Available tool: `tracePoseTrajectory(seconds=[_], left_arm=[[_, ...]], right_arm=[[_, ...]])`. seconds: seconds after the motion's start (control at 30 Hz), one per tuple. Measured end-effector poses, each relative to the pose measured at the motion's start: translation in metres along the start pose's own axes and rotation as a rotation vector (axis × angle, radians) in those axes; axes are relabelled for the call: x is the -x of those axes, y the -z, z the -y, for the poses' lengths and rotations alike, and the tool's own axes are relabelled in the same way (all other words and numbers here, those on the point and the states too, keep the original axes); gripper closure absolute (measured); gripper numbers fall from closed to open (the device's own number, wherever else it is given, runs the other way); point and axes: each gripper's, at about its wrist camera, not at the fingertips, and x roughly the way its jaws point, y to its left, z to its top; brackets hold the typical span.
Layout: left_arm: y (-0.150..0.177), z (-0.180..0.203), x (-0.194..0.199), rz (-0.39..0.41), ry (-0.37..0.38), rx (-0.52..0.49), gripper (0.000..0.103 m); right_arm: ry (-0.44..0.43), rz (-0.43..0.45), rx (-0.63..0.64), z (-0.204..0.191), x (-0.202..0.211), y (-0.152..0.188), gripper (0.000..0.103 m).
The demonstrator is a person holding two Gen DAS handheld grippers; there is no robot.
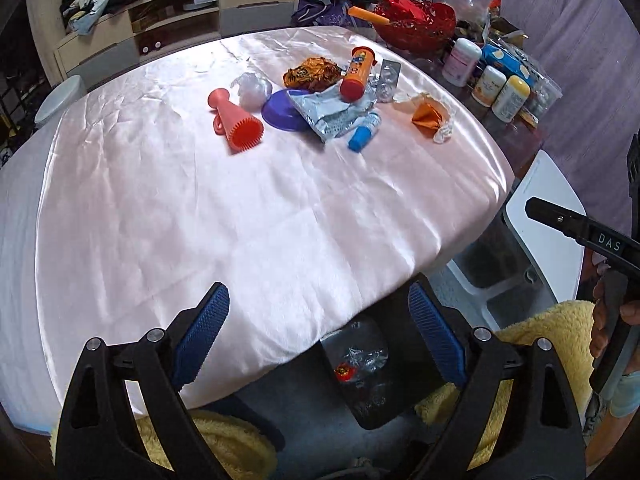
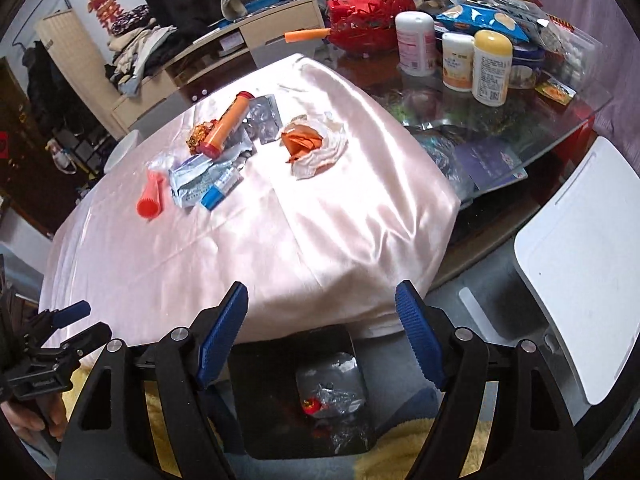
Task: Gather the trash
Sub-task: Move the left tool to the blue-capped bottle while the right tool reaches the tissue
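Trash lies in a heap on the pink satin tablecloth: an orange tube, a silver foil wrapper, a blue-capped vial, a coral cone, a blister pack and orange paper. The heap shows in the right wrist view too, with the orange tube on top. A black bin stands below the table's near edge, with a crushed clear bottle inside. My left gripper and right gripper hang open above the bin, both empty.
Jars and snack packets crowd the bare glass tabletop at the right, behind them a red basket. A white chair stands right of the bin. Yellow fluffy fabric lies around the bin. A cabinet stands behind.
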Motion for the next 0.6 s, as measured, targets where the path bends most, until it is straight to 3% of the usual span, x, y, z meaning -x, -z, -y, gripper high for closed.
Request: tracePoseTrajectory(seconds=[0.33, 0.47, 0.5, 0.6], left_arm=[[-0.059, 0.009, -0.047, -0.007, 0.020, -0.017, 0.018], [-0.082, 0.022, -0.071, -0.028, 0.056, -0.047, 0.036], [-0.086, 0.025, -0.078, -0.036, 0.069, -0.053, 0.043], [-0.097, 0.033, -0.095, -0.054, 0.099, -0.072, 0.055]], right_arm=[[0.014, 0.039, -0.004, 0.002, -0.042, -0.069, 0.026], [0.022, 0.037, 0.003, 0.003, -0.065, -0.091, 0.027], [0.021, 0.041, 0.005, 0.003, -0.069, -0.095, 0.031], [-0.003, 0.039, -0.005, 0.004, -0.081, -0.108, 0.048]])
